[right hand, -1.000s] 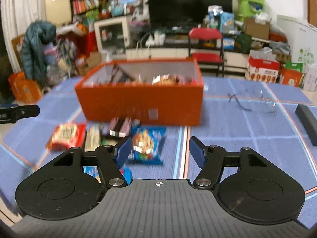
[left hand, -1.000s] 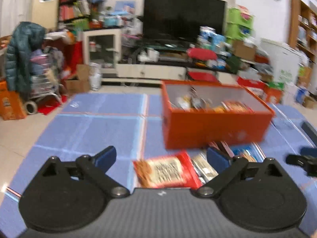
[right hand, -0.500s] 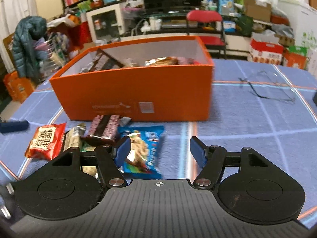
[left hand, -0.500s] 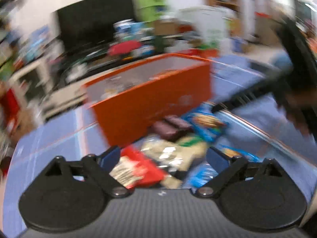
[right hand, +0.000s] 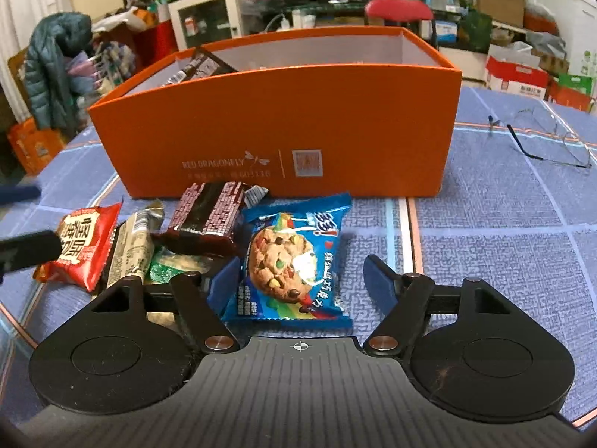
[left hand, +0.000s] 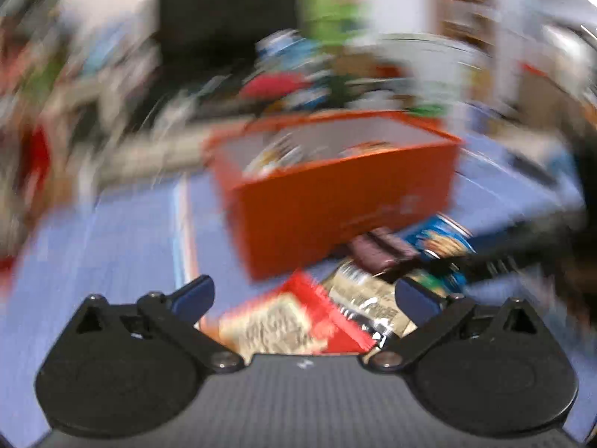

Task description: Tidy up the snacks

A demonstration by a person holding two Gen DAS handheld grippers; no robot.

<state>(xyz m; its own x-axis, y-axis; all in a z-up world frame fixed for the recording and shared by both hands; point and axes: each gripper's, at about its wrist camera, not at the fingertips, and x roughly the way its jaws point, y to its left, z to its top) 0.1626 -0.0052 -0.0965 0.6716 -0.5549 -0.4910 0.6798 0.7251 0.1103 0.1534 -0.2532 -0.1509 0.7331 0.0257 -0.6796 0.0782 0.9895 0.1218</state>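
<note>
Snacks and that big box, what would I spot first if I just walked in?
The big orange box at the middle of the blue table grabs you first. Right in front of it lies a bright blue cookie packet, between the opening jaws of the right claw, not squeezed yet. Left of it sits a red snack bag.

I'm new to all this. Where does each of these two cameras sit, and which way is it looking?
Left wrist view: sits on the left gripper, looking forward and down, blurred, at a red packet; its open jaws show, and the other gripper at the right edge.
Right wrist view: sits on the right gripper, looking down at a blue cookie packet between its opening jaws, untouched.
Both views share the orange box and the snacks lying before it.
</note>
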